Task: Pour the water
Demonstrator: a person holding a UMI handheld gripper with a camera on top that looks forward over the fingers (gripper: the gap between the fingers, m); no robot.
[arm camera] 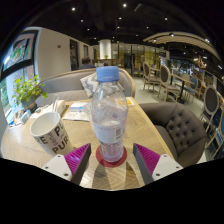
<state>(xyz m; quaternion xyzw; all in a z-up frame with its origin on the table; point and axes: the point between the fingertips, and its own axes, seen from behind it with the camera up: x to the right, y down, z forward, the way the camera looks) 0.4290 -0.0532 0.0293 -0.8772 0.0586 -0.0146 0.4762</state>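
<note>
We see our gripper (111, 160), fingers spread, with the upright water bottle (108, 115) standing between them, the cup (48, 131) off to its left.

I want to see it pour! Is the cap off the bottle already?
No, the blue cap sits on top of the bottle, which stands between the gripper fingers.
</note>
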